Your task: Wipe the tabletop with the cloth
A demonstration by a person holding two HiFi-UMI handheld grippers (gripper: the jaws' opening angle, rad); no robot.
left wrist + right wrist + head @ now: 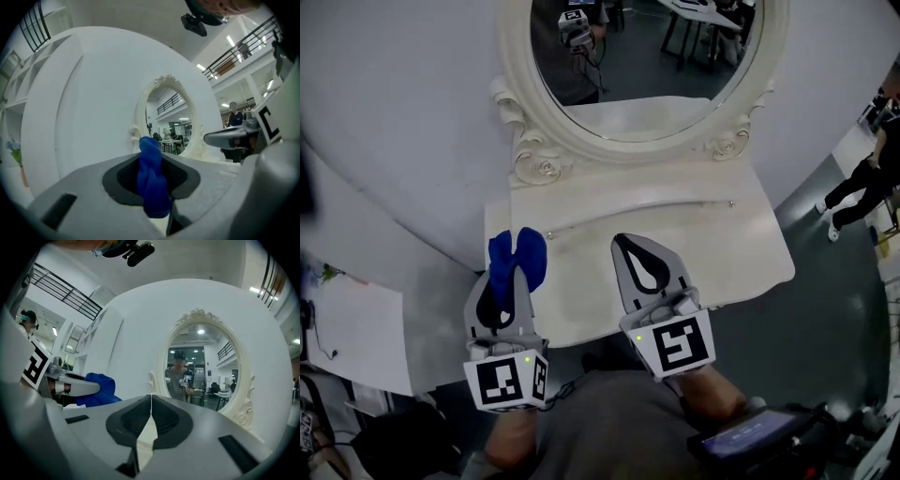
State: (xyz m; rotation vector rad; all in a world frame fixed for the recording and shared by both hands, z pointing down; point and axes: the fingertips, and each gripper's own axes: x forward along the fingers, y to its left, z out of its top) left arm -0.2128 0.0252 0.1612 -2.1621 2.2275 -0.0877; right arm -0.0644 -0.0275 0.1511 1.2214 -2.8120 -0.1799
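A blue cloth (517, 263) is bunched between the jaws of my left gripper (508, 281), which is shut on it over the left front part of the white tabletop (712, 244). In the left gripper view the cloth (152, 178) stands up between the grey jaws. My right gripper (630, 246) is held over the middle of the tabletop, shut with nothing in it; its jaws meet in the right gripper view (150, 401). From there the cloth (97, 389) shows at the left.
An oval mirror in an ornate white frame (546, 159) stands at the back of the tabletop against a white curved wall. A dark phone-like device (750, 436) is at the lower right. A person (862, 183) stands on the grey floor far right.
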